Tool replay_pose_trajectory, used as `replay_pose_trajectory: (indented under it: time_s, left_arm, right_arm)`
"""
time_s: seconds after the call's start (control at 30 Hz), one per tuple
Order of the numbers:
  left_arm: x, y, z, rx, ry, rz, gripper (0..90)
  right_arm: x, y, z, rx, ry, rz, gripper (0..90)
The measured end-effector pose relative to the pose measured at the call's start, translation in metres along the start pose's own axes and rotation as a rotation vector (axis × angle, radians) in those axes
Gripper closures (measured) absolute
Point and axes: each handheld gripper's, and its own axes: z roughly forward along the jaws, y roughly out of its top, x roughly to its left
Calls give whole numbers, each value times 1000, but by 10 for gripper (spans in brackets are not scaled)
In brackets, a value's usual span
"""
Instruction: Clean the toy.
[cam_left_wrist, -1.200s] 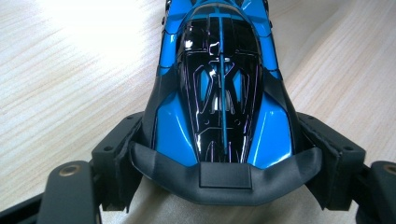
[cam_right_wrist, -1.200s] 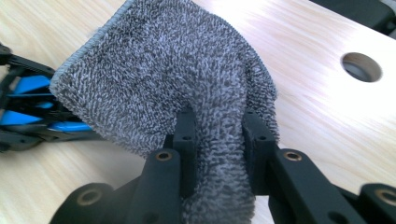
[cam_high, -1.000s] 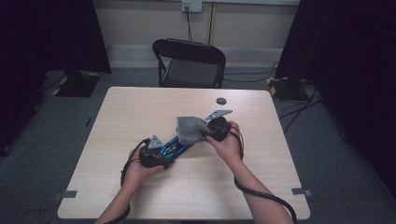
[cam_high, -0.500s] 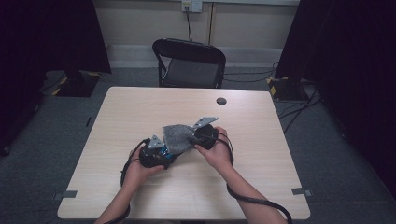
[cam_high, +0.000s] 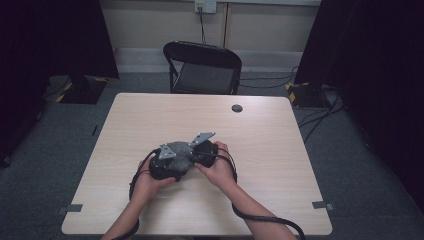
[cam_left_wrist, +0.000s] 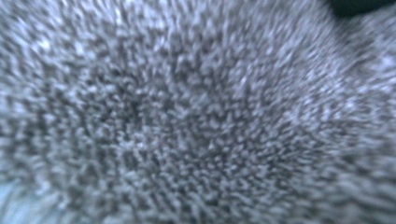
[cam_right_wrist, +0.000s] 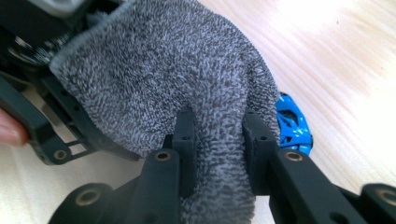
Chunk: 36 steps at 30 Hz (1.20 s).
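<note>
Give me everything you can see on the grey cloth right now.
The grey cloth is a fluffy, looped terry-like fabric with a stitched hem along one edge. It is bunched between the two grippers above the table. The right gripper pinches a fold of it between its black jaws. It drapes over the left gripper, and a blue toy car peeks out beside it.
</note>
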Motion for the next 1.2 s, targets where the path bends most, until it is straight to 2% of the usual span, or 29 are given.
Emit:
replay_pose_trajectory:
  time_s: [0.27,0.73,1.2]
  left_arm:
    - [1,0,0,2,6,9,239]
    - [0,0,0,0,1,3,239]
    - [0,0,0,0,1,3,239]
  right_arm:
    - [-4,-6,8,22,-3,11,707]
    - [-9,-7,11,29,-12,7,707]
    - [-23,-10,12,44,-42,26,706]
